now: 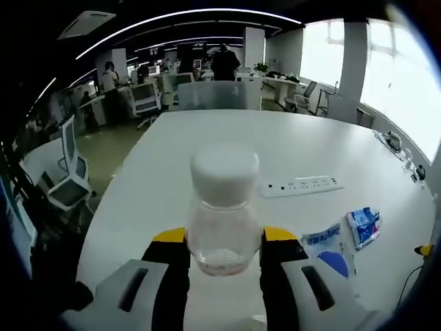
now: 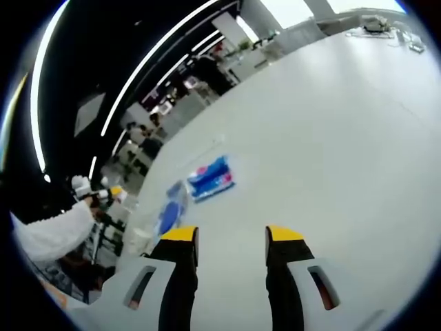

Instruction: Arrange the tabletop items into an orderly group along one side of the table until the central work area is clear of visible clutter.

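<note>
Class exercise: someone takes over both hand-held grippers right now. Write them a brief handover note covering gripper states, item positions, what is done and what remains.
Left hand-held gripper: shut on the clear bottle with white cap, held upright above the white table.
Right hand-held gripper: open, empty, over bare table.
On the table: white power strip, small blue packet, blue-and-white flat pouch beside it.
Done: bottle picked up.
Left: place the bottle along one side, then group the packet, pouch and strip with it.

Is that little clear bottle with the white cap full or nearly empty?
Nearly empty. The bottle, held upright between the left gripper jaws, looks clear except for a thin pinkish layer at its bottom.
</note>
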Demonstrator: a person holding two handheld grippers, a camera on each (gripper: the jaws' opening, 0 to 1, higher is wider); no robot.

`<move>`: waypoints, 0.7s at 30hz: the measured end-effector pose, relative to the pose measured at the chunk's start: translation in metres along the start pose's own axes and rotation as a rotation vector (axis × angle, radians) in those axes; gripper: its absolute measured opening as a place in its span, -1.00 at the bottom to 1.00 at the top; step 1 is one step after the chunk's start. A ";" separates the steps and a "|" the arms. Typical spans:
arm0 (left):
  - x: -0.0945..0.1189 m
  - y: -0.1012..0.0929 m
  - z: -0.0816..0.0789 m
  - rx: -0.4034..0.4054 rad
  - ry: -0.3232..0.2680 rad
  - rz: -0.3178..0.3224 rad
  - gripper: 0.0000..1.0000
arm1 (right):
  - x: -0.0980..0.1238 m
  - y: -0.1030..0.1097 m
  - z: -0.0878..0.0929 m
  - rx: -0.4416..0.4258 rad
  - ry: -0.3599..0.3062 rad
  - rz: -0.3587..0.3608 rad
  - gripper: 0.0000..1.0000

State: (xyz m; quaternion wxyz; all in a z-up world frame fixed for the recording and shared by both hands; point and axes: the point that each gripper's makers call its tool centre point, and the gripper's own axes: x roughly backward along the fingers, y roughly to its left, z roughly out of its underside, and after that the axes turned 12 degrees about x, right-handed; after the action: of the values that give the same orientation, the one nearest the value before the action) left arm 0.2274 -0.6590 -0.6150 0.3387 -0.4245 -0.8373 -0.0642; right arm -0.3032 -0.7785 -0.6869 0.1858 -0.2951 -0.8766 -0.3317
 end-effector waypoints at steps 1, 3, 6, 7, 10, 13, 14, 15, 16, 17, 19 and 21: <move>0.000 0.001 -0.001 -0.002 0.000 0.001 -0.24 | 0.000 0.000 0.000 -0.001 0.000 0.000 -0.26; -0.002 0.005 -0.002 -0.023 0.003 -0.002 -0.24 | 0.000 0.001 0.000 -0.002 0.000 0.000 -0.26; -0.007 0.009 -0.001 -0.032 0.010 -0.003 -0.24 | -0.001 0.003 -0.003 0.007 -0.002 0.001 -0.26; -0.010 0.008 0.001 -0.016 0.011 0.006 -0.24 | -0.002 0.003 -0.004 0.008 -0.003 0.002 -0.26; -0.016 0.006 0.008 -0.013 0.018 0.009 -0.24 | -0.003 0.004 -0.006 0.007 -0.001 0.007 -0.26; -0.022 0.005 0.014 -0.013 0.023 0.010 -0.24 | -0.004 0.006 -0.005 0.010 0.004 0.008 -0.26; -0.025 0.005 0.017 -0.007 0.026 0.013 -0.24 | -0.003 0.006 -0.004 0.011 0.007 0.007 -0.26; -0.027 0.005 0.018 -0.004 0.027 0.013 -0.24 | -0.003 0.006 -0.002 0.012 0.012 0.007 -0.26; -0.029 0.006 0.020 -0.004 0.031 0.013 -0.23 | -0.003 0.007 -0.002 0.013 0.016 0.008 -0.26; -0.031 0.006 0.022 -0.007 0.035 0.014 -0.23 | -0.003 0.006 0.000 0.015 0.022 0.011 -0.26; -0.035 0.008 0.026 -0.010 0.045 0.014 -0.23 | -0.003 0.006 0.002 0.014 0.029 0.016 -0.26; -0.036 0.010 0.029 -0.008 0.044 0.015 -0.23 | -0.003 0.004 0.003 0.008 0.035 0.021 -0.26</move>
State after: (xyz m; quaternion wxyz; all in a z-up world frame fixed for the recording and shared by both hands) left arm 0.2347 -0.6658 -0.6611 0.3557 -0.4305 -0.8262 -0.0745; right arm -0.2988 -0.7747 -0.6886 0.2060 -0.2978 -0.8713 -0.3314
